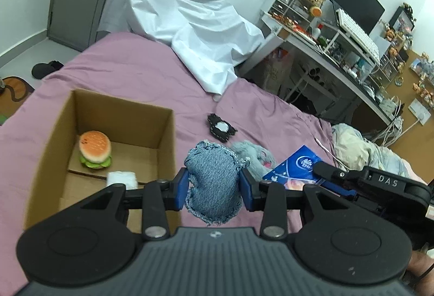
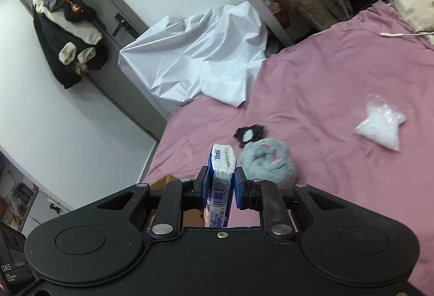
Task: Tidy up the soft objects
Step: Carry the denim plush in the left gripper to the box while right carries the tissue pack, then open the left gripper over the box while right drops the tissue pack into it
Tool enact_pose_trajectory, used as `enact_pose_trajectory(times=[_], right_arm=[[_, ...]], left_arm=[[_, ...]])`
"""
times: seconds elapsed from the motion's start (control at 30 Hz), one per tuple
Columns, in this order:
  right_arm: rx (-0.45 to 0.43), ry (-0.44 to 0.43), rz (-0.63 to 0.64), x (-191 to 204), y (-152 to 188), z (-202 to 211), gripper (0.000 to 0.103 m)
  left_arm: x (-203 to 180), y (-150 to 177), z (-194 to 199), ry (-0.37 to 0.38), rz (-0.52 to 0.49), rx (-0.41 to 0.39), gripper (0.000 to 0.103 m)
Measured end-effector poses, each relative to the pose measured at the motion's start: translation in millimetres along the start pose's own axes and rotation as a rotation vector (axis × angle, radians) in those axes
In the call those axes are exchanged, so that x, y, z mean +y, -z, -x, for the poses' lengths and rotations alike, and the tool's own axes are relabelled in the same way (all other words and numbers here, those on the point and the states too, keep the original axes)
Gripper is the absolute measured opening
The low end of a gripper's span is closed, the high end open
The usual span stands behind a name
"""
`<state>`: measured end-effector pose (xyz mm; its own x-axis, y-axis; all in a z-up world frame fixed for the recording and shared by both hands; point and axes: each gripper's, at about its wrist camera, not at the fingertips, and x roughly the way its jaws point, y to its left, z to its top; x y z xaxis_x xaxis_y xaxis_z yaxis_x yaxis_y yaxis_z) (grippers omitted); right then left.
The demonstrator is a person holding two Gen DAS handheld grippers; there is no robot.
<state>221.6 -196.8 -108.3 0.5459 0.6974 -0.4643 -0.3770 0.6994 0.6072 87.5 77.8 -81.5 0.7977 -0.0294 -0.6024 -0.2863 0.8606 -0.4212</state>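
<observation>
Left gripper [image 1: 214, 183] clamped on denim cushion [image 1: 213, 182] just right of cardboard box [image 1: 51, 149] holding burger toy [image 1: 95, 149]; right gripper [image 2: 220, 189] pinching Vinda tissue pack [image 2: 221, 182] edge-up, grey plush [image 2: 267, 160] lying just beyond.

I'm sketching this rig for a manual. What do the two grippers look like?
Both match: black body with two round discs, black linkage arms on silver pivot pins, and blue pads on the jaws. The left gripper has a ribbed grey plate at its base. Seen from the left wrist, the right gripper carries white "DAS" lettering.
</observation>
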Motion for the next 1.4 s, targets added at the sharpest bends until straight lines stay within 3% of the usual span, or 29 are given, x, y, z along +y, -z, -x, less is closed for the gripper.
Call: enact_pose_trajectory(times=[0.4, 1.0, 1.1, 1.27, 1.4], right_arm=[[0.027, -0.073, 0.032, 44, 13, -15, 0.019], [0.071, -0.138, 0.046, 82, 19, -63, 0.019], [0.081, -0.139, 0.057, 88, 20, -71, 0.019], [0.091, -0.148, 0.057, 94, 19, -83, 0.019], [0.101, -0.156, 0.054, 100, 18, -94, 0.019]], left_arm=[[37, -8, 20, -0.125, -0.033, -0.049, 0.039], [86, -29, 0, -0.193, 0.041, -0.021, 0.040], [87, -32, -6, -0.191, 0.039, -0.020, 0.045], [90, -32, -7, -0.206, 0.061, -0.030, 0.068], [91, -35, 0, -0.241, 0.060, -0.064, 0.077]])
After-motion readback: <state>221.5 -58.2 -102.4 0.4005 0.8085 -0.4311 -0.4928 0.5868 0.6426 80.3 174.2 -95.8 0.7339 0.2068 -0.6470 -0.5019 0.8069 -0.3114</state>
